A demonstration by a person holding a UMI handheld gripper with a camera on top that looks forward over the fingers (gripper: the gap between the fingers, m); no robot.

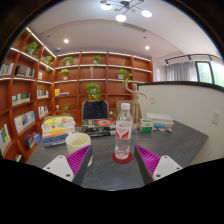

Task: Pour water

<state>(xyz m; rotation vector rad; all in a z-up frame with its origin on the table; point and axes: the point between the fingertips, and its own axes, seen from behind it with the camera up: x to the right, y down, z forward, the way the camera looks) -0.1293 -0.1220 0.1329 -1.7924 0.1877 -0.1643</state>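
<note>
A clear plastic water bottle (123, 130) with a red-and-white label stands upright on a red coaster (122, 156) on the grey table (185, 145). A pale cup (77, 142) stands left of the bottle, just ahead of the left finger. My gripper (113, 160) is open. Its pink pads (79, 158) sit wide apart at either side, with the bottle between them and a little ahead, a gap on both sides. Nothing is held.
A stack of colourful boxes (58, 128) and a dark box (97, 127) lie at the table's far left. A white box (157, 124) sits far right. A chair (95, 108) and wooden bookshelves (95, 85) with plants stand beyond.
</note>
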